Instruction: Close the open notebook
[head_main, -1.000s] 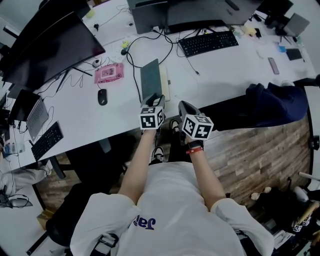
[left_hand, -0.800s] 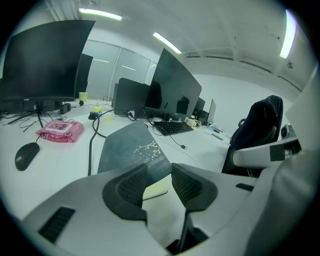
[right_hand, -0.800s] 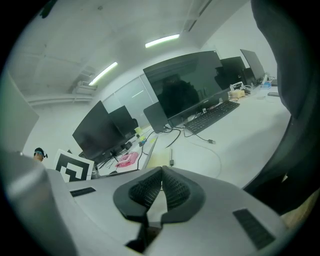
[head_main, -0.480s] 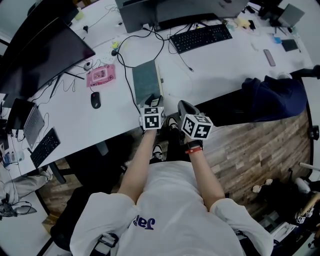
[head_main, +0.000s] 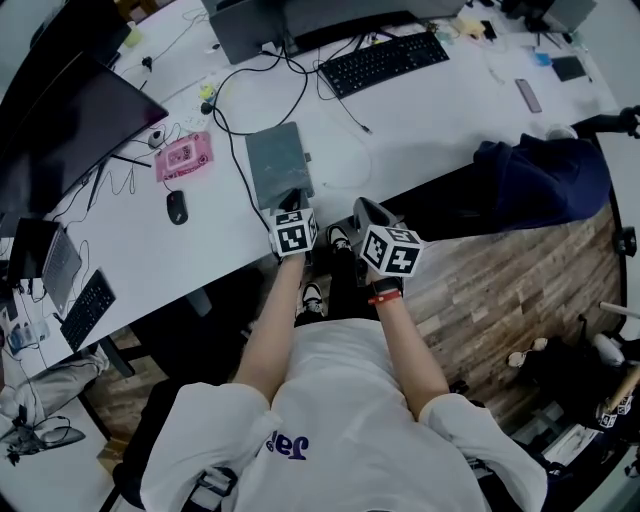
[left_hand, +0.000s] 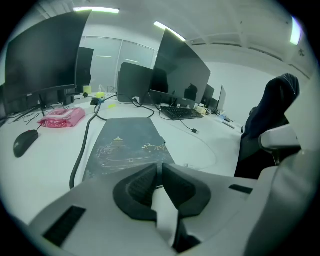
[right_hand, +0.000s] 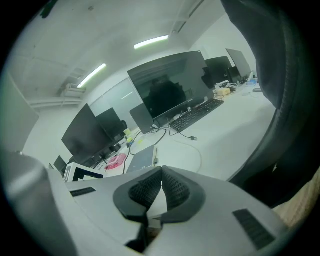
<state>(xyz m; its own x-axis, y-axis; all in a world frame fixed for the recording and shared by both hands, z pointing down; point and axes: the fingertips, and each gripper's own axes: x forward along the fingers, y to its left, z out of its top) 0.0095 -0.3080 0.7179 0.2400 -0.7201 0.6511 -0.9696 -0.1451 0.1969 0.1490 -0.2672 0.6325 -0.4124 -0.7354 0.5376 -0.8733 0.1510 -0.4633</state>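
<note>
Notebook (head_main: 278, 160) is seen flat on table (head_main: 420, 110), cover up, judged closed. Left tool (left_hand: 160, 167) is held at its near edge, jaws closing on nothing, likely after letting go. Right tool (right_hand: 162, 172) is pressed together, empty, kept clear.

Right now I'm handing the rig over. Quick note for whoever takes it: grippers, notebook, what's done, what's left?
Left gripper: at the near end of the notebook, fingers closing with nothing between them.
Right gripper: shut, empty, held to the right of the left one by the desk's near edge.
Notebook: lies flat on the white desk, dark cover up, with a black cable along its left side.
Done: the notebook is closed.
Left: probably nothing except drawing both grippers back.
</note>
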